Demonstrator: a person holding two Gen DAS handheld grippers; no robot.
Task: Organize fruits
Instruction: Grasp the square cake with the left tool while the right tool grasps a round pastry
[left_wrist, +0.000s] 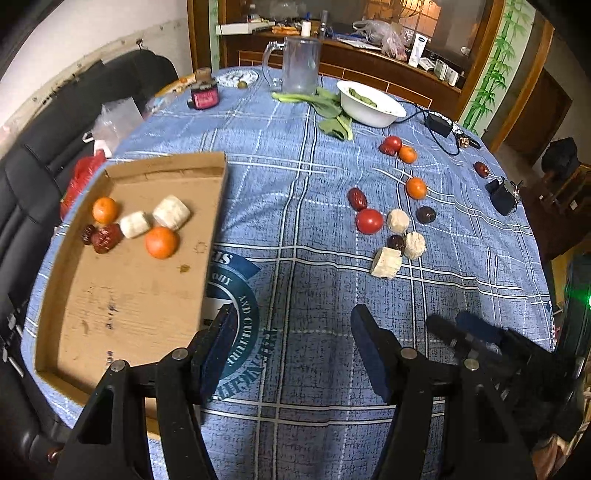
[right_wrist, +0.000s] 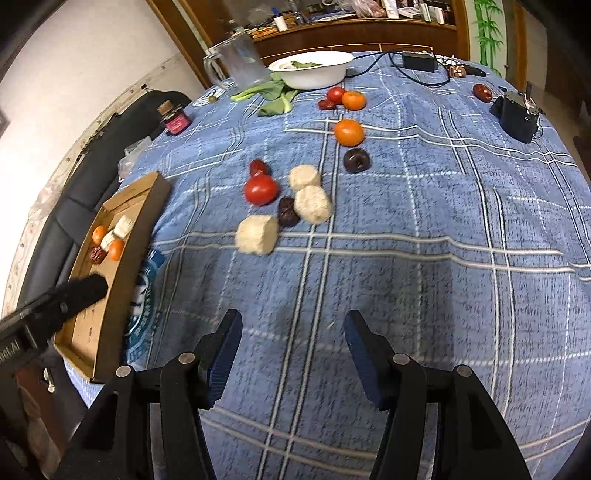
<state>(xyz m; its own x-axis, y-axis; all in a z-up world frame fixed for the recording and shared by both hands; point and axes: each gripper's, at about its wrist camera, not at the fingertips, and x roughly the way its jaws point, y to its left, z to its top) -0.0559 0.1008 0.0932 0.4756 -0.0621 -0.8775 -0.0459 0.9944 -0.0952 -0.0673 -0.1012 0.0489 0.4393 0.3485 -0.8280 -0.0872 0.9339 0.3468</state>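
A cardboard tray (left_wrist: 147, 295) lies at the table's left edge and holds two oranges, two pale chunks and red dates (left_wrist: 105, 238); it also shows in the right wrist view (right_wrist: 110, 325). Loose on the blue cloth lie a tomato (right_wrist: 260, 190), pale chunks (right_wrist: 256, 234), dark dates (right_wrist: 288, 216), an orange (right_wrist: 349, 132) and a dark plum (right_wrist: 356, 160). My left gripper (left_wrist: 291, 325) is open and empty beside the tray's near right corner. My right gripper (right_wrist: 291, 328) is open and empty, short of the loose fruit.
A white bowl (left_wrist: 369, 105) with greens, leafy vegetables (left_wrist: 332, 118), a clear jug (left_wrist: 299, 64) and a jar (left_wrist: 203, 94) stand at the far side. A black adapter with cable (right_wrist: 417, 61) and a black box (right_wrist: 517, 114) lie far right. A black sofa (left_wrist: 55, 147) runs along the left.
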